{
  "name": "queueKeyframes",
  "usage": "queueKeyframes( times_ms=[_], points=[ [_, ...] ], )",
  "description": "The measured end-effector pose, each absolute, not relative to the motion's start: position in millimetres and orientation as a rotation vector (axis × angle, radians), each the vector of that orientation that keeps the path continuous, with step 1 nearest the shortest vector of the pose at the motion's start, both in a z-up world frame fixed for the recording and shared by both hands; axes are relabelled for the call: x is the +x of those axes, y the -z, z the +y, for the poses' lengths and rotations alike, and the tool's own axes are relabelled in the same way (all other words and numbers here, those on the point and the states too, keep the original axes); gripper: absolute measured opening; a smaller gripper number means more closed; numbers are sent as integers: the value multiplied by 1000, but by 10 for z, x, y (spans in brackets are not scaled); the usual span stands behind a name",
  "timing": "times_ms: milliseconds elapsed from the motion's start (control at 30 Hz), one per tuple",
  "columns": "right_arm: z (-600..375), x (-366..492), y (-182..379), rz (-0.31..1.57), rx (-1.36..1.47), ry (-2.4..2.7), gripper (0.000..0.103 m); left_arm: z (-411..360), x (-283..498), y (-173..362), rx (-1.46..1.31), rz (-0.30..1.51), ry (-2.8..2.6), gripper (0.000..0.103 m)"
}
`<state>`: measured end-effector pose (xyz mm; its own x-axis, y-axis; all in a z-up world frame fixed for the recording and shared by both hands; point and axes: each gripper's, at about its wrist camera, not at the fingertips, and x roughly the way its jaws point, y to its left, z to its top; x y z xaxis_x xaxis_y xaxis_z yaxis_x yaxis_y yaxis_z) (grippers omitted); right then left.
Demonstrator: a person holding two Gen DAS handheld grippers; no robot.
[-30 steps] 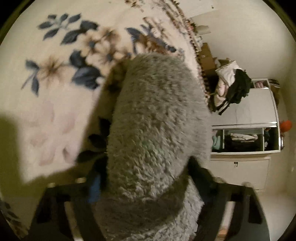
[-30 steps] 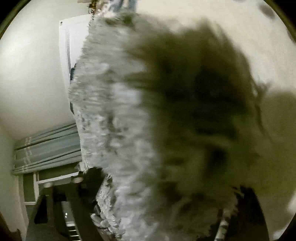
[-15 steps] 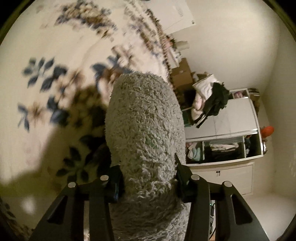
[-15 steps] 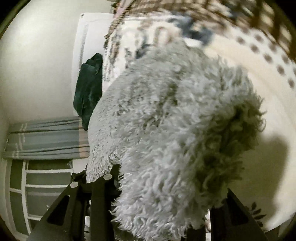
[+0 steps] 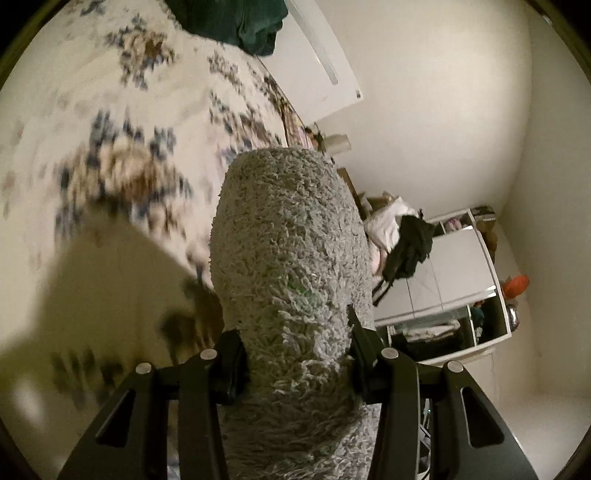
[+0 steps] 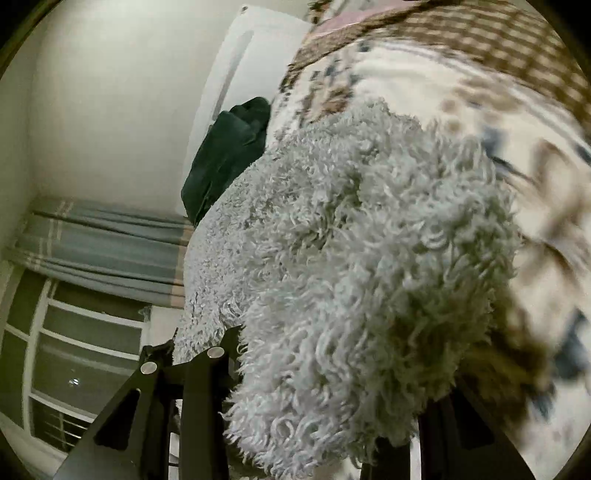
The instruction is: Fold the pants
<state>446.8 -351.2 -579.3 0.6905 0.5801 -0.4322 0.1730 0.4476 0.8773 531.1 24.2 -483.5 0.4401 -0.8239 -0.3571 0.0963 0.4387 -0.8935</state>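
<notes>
The pants are grey fluffy fleece. In the left wrist view a thick bunch of the grey pants (image 5: 291, 266) stands up between the black fingers of my left gripper (image 5: 295, 354), which is shut on it above the floral bedspread (image 5: 110, 147). In the right wrist view my right gripper (image 6: 325, 376) is shut on another bunch of the grey pants (image 6: 362, 266), held above the same bedspread (image 6: 498, 122). The fleece hides the fingertips in both views.
A dark green garment (image 5: 236, 18) lies at the far end of the bed, also seen in the right wrist view (image 6: 229, 155). A white cabinet (image 5: 443, 288) with clothes piled on it stands beside the bed. A curtained window (image 6: 92, 295) is at the left.
Both grippers have lifted with the pants held in them, away from the bedspread. More of the room and the bed's far end shows now.
</notes>
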Motion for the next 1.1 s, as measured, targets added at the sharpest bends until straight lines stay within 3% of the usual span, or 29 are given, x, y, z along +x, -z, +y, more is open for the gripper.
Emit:
queueKeyframes(
  times_ms=[233, 467, 600, 633, 700, 767, 867, 1100],
  points=[
    [-2976, 5609, 6052, 820, 1045, -292, 37, 740, 6380, 5336, -914, 965, 647, 41],
    [-2595, 6157, 6716, 932, 1039, -252, 38, 1053, 6641, 6003, -910, 1137, 546, 48],
    [-2524, 6066, 6886, 1009, 978, -205, 59, 1146, 6446, 5924, -863, 1130, 496, 60],
    [-2518, 6041, 6888, 1030, 951, -191, 69, 1158, 6403, 5870, -838, 1128, 471, 64],
    [-2532, 5986, 6849, 1054, 905, -164, 78, 1141, 6294, 5698, -729, 1127, 395, 90],
    [-2540, 5959, 6755, 1071, 839, -125, 92, 1116, 6165, 5515, -609, 1098, 328, 93],
    [-2558, 5789, 6536, 1085, 716, -63, 101, 1009, 5973, 5232, -380, 1052, 195, 96],
    [-2359, 5460, 5722, 1058, 287, 158, 103, 521, 5561, 4747, -49, 1031, 64, 96]
  ],
)
